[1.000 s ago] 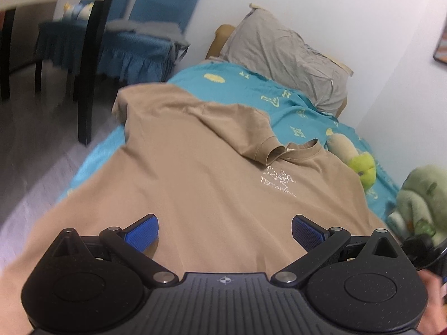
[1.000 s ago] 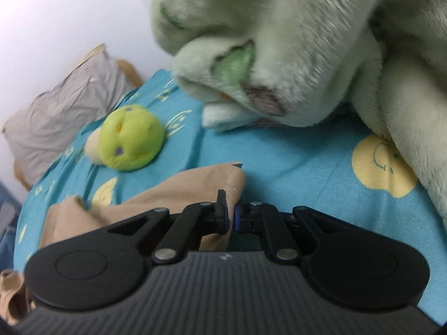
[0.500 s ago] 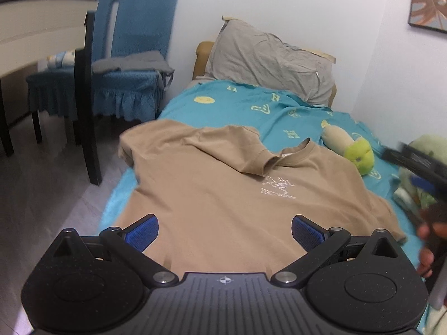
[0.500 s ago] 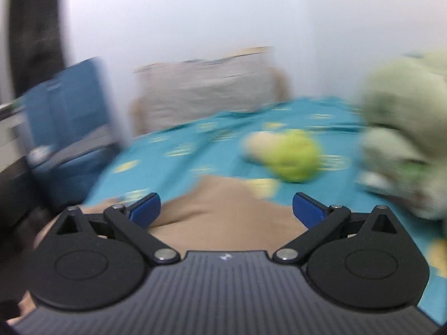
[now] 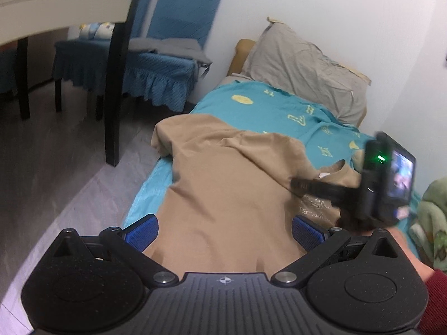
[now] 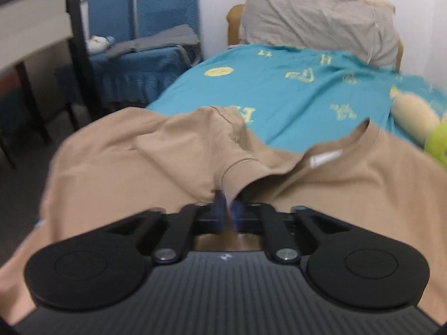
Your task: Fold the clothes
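A tan T-shirt (image 5: 229,192) lies spread front up on the teal bed sheet (image 5: 279,109), with one sleeve folded over its chest toward the collar. My left gripper (image 5: 225,230) is open and empty above the shirt's lower part. My right gripper (image 6: 227,212) is shut on the cuff of the folded sleeve (image 6: 237,173), just left of the collar (image 6: 360,136). In the left wrist view the right gripper (image 5: 299,185) reaches in from the right to that sleeve.
A grey pillow (image 5: 304,67) lies at the head of the bed. A yellow-green plush toy (image 6: 419,122) and a large green plush (image 5: 431,217) sit on the right side. Blue chairs (image 5: 156,53) and a black table leg (image 5: 116,95) stand left of the bed.
My right gripper let go of the shirt's right edge, opened, swung left across the shirt and closed on the folded sleeve's cuff. My left gripper stayed open over the shirt's lower part.
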Demonstrator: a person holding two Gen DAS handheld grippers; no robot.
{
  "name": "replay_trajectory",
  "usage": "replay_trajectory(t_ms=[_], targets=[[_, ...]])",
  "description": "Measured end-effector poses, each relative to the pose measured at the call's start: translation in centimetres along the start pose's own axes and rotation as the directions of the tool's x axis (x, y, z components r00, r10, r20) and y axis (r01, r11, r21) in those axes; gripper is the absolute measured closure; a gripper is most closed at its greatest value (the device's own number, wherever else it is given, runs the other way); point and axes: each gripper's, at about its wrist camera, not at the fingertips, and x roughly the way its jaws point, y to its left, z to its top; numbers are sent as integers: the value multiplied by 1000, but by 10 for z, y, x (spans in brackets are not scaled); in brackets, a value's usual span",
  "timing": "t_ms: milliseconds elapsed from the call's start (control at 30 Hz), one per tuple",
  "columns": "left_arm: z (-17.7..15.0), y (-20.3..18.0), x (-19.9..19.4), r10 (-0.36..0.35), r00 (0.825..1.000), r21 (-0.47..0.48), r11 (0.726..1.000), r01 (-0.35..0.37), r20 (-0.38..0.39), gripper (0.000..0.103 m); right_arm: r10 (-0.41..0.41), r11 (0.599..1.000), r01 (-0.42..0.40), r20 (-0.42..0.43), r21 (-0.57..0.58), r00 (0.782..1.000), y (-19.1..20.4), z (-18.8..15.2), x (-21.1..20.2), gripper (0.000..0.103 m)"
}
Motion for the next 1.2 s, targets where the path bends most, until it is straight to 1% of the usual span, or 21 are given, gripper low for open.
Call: replay_trajectory(t_ms=[100, 200, 300, 367, 400, 567, 600, 667, 700, 733, 800, 867, 967, 1000, 1100, 1200], targets=[[-1, 4, 2, 5, 1000, -24, 1000, -5, 9, 1, -100, 995, 101, 103, -9, 990, -1, 23, 9, 96], [-3, 6, 7, 23, 1000, -40, 999, -23, 16, 0, -176, 984, 176, 156, 17, 972, -6, 56, 28, 96], [-5, 9, 17, 38, 999, -46, 998, -38, -1, 1, -197, 980, 194, 150, 31, 969, -8, 81, 56, 95], [-7, 11, 23, 49, 999, -40, 998, -49, -10, 1, -207, 978, 205, 132, 28, 969, -6, 88, 75, 95], [-8, 11, 25, 54, 998, -35, 998, -55, -13, 1, -211, 977, 210, 122, 26, 970, -5, 91, 84, 95], [-11, 10, 36, 80, 997, -6, 997, -80, -17, 1, -174, 984, 171, 70, 49, 982, -14, 86, 110, 93], [-11, 9, 36, 83, 996, 1, 997, -83, -15, 1, -158, 986, 154, 68, 60, 985, -16, 85, 109, 92], [-11, 8, 38, 88, 996, 15, 996, -88, -12, 1, -115, 991, 109, 67, 83, 991, -20, 83, 103, 66], [-11, 7, 39, 91, 996, 21, 996, -90, -10, 1, -88, 992, 81, 68, 96, 994, -22, 83, 98, 27], [-11, 6, 40, 93, 996, 28, 995, -93, -7, 1, -53, 993, 43, 83, 114, 995, -25, 82, 89, 0], [-11, 4, 40, 95, 995, 39, 995, -95, 0, 1, -5, 991, -11, 117, 132, 993, -28, 83, 64, 0], [-11, 1, 38, 95, 995, 53, 994, -95, 8, 1, 31, 985, -51, 123, 162, 992, -31, 83, 34, 0], [-12, -6, 32, 88, 996, 86, 992, -90, 20, 1, 62, 975, -86, 125, 203, 990, -36, 75, -24, 0], [-12, -8, 29, 85, 996, 97, 991, -88, 26, 1, 59, 975, -84, 124, 207, 991, -37, 70, -46, 0], [-13, -16, 21, 78, 996, 125, 989, -83, 42, 1, 52, 974, -81, 139, 212, 989, -40, 42, -123, 0], [-17, -20, 9, 47, 998, 120, 992, -50, 32, 1, 52, 969, -87, 156, 230, 986, -45, 6, -198, 0]])
